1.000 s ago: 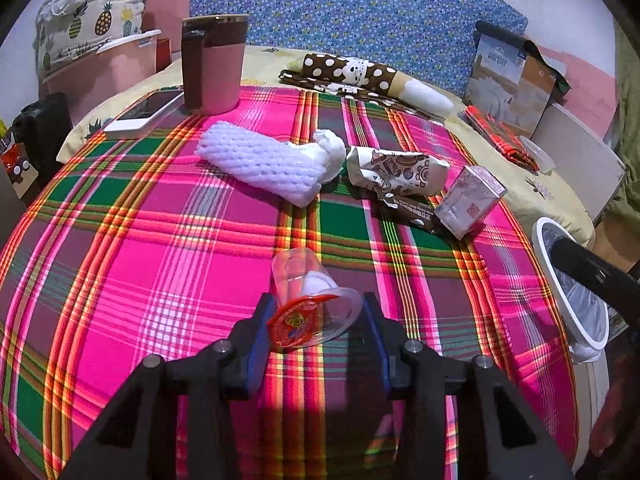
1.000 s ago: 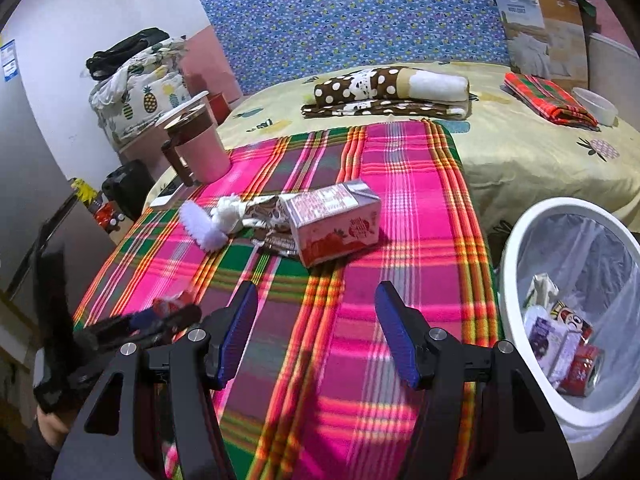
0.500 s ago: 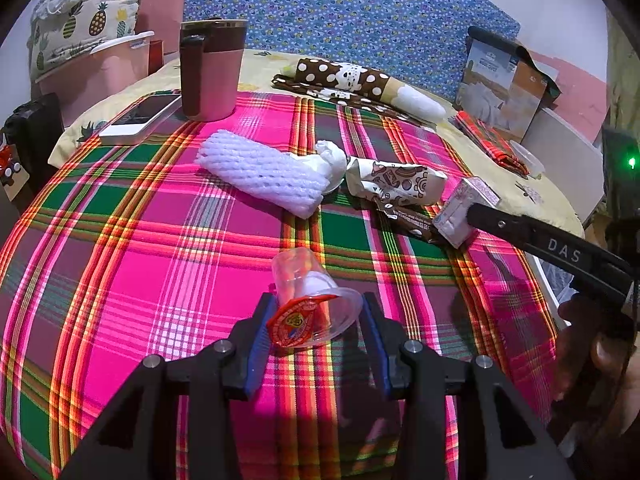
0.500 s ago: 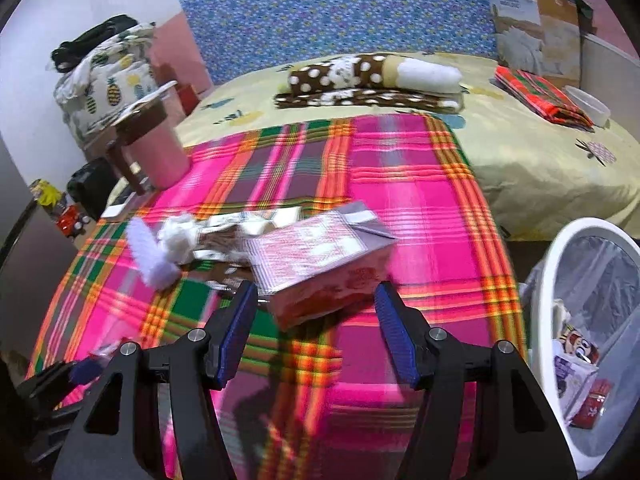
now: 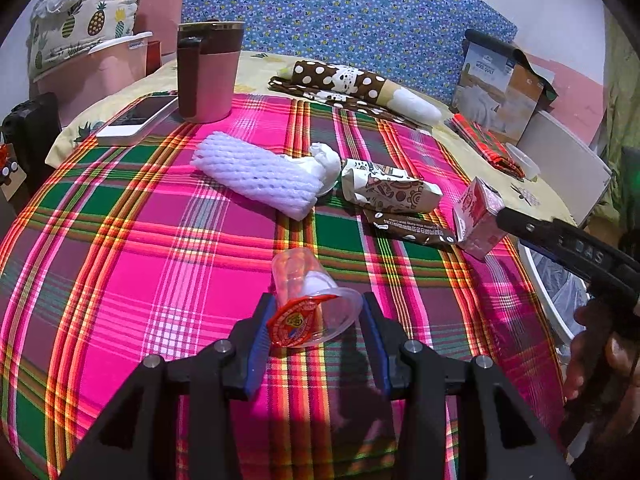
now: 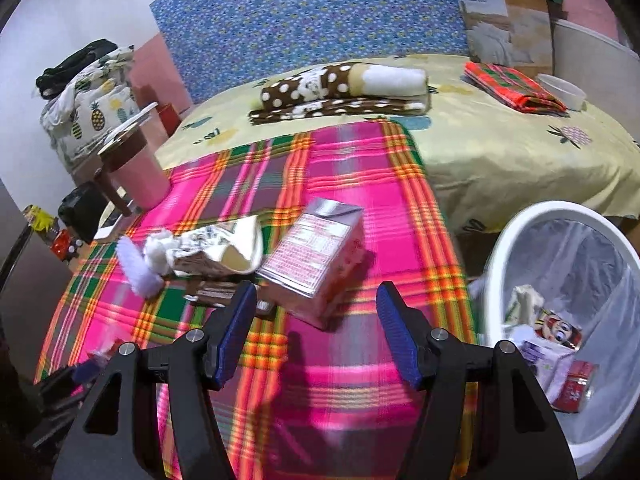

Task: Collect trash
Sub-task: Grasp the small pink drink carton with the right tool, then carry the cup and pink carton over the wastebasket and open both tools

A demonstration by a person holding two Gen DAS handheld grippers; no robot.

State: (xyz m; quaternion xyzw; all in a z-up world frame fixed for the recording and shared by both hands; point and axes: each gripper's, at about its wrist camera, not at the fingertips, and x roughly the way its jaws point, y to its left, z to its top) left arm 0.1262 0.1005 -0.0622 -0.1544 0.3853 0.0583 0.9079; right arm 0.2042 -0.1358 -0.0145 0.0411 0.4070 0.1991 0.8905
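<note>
My left gripper (image 5: pixel 316 320) is shut on a clear plastic cup (image 5: pixel 308 292) with a red foil lid, lying on its side on the plaid cloth. My right gripper (image 6: pixel 316 312) is open around the near end of a pink carton (image 6: pixel 316 252), which also shows in the left wrist view (image 5: pixel 476 216). Its jaws stand apart from the carton's sides. A white foam net (image 5: pixel 260 174), a patterned paper wrapper (image 5: pixel 388 190) and a brown wrapper (image 5: pixel 412 232) lie behind the cup. A white trash bin (image 6: pixel 520 236) with trash inside stands right of the table.
A pink mug (image 5: pixel 208 72) and a phone (image 5: pixel 140 118) sit at the far left of the plaid cloth (image 5: pixel 120 240). A rolled dotted cloth (image 5: pixel 356 80), a folded red cloth (image 6: pixel 512 88) and a cardboard box (image 5: pixel 504 88) lie behind on the yellow sheet.
My right gripper has moved forward and left onto the pink carton, which now lies between its open fingers. My left gripper has stayed shut on the cup.
</note>
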